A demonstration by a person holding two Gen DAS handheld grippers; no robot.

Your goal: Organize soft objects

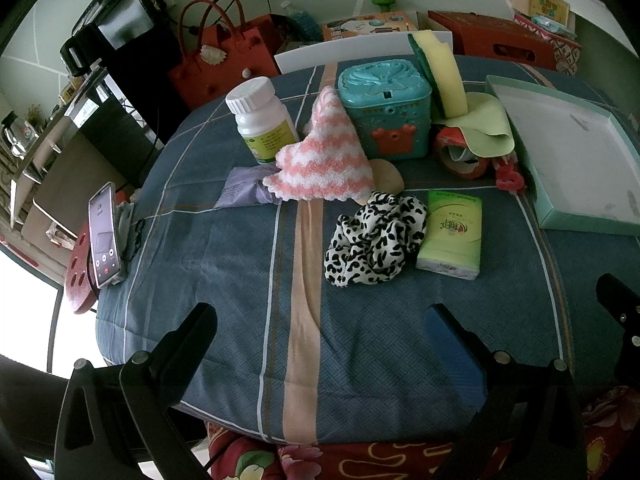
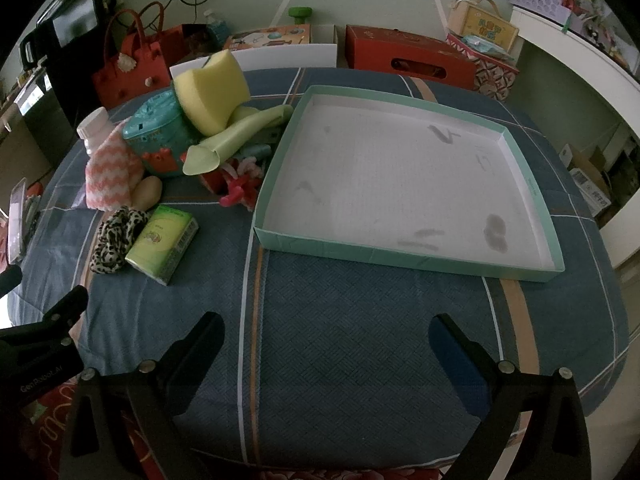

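A leopard-print scrunchie (image 1: 374,238) lies mid-table beside a green tissue pack (image 1: 450,234). A pink-and-white knitted cloth (image 1: 326,156) leans against a teal plastic box (image 1: 384,108). A yellow sponge (image 1: 442,76) and a light green cloth (image 1: 482,128) rest right of the box. My left gripper (image 1: 320,320) is open and empty, hovering in front of the scrunchie. My right gripper (image 2: 326,328) is open and empty, in front of the shallow green-rimmed tray (image 2: 536,200), whose inside is bare. The scrunchie (image 2: 116,238), tissue pack (image 2: 164,242) and sponge (image 2: 214,94) also show in the right wrist view.
A white pill bottle (image 1: 262,118), a purple packet (image 1: 242,188), a red tape roll (image 1: 460,152) and a pink curly item (image 1: 508,178) sit among the pile. A phone on a stand (image 1: 104,236) is at the table's left edge. Red bags and boxes stand behind the table.
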